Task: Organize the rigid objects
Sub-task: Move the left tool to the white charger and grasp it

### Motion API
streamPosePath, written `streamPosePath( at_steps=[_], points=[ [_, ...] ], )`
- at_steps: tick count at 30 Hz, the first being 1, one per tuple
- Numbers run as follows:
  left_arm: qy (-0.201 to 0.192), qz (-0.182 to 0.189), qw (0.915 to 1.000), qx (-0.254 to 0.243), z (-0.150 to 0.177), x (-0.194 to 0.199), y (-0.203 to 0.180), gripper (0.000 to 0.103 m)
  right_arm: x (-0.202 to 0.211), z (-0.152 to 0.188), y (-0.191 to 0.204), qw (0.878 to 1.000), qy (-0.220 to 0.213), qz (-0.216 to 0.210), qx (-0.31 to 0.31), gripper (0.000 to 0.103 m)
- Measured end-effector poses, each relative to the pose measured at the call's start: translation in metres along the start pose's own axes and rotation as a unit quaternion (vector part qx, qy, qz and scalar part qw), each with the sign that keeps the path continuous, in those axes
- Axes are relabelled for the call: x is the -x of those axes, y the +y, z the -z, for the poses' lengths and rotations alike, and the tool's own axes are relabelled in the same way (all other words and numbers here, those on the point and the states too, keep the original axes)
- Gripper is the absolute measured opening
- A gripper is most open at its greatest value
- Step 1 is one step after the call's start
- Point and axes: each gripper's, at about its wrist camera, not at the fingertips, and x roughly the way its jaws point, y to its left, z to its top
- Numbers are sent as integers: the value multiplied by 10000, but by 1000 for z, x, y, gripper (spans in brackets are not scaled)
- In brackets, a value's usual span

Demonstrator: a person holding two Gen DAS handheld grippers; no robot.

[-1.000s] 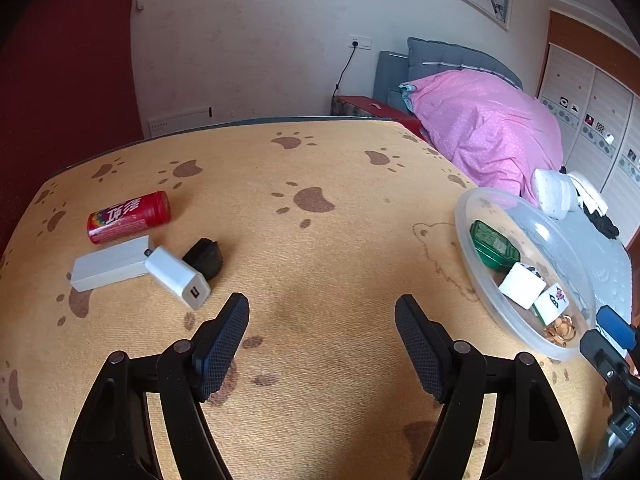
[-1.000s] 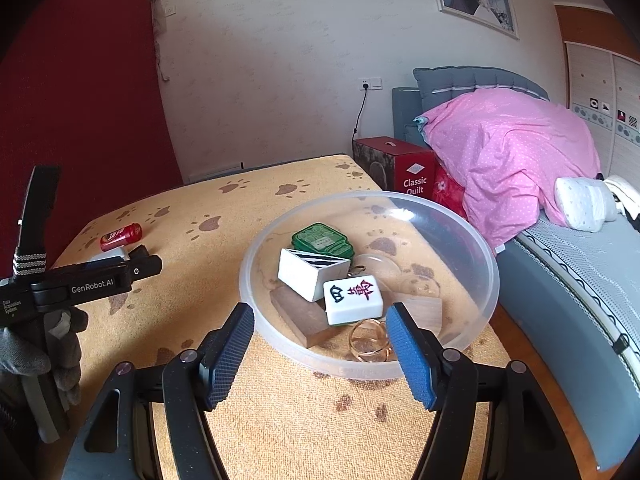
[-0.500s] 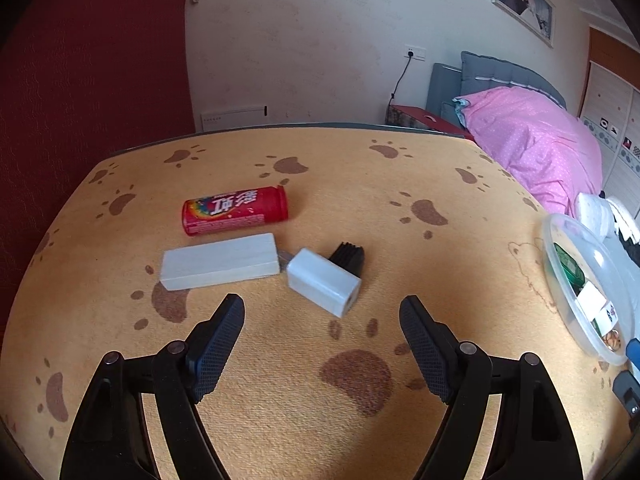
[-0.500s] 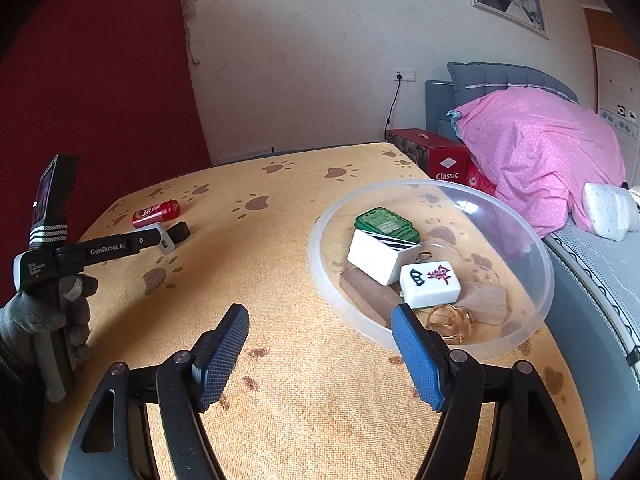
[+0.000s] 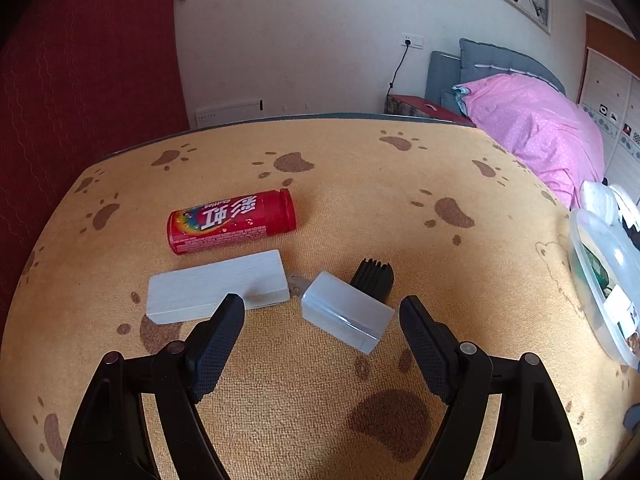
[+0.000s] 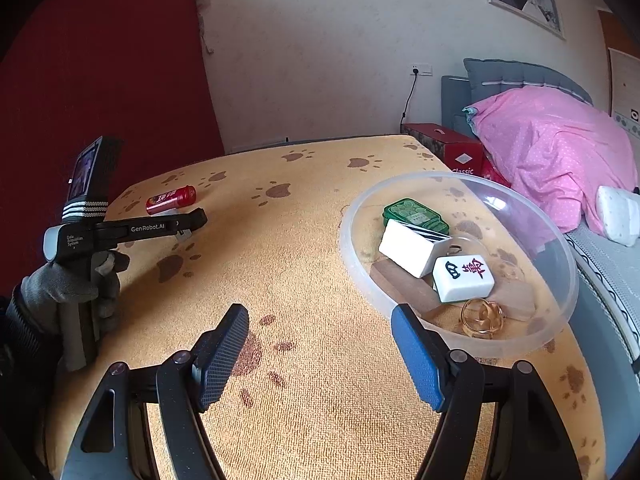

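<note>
The clear bowl (image 6: 460,200) holds a green tin (image 6: 414,214), white tiles (image 6: 464,278) and a ring (image 6: 482,316). Both the left gripper (image 5: 322,338) and the right gripper (image 6: 320,346) are wide apart, holding nothing.

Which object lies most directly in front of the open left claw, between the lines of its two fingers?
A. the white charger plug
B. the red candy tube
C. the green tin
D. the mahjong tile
A: in the left wrist view the white charger plug lies on the table just ahead of the open left claw, while the red candy tube is farther back and left, and the green tin and mahjong tile sit in the clear bowl.
</note>
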Motion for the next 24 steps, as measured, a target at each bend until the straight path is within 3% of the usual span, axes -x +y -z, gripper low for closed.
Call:
streamPosePath(
  at_steps=[8,10,12,14,24],
  points=[
    [60,87,9999,-23,-7,-9,-3,79,-4,2,5,9999,108,-55,39,77],
    [73,129,9998,-94,-6,-10,-5,71,-5,2,5,9999,131,-87,31,77],
    [151,188,9997,-96,-5,-12,-5,52,-5,1,6,9998,148,-103,17,77],
    [174,300,9994,-21,-4,-13,-2,49,-6,0,7,9998,166,-125,11,77],
    [3,387,9992,96,9,9,7,46,-21,-16,26,9986,325,-387,175,77]
  ],
)
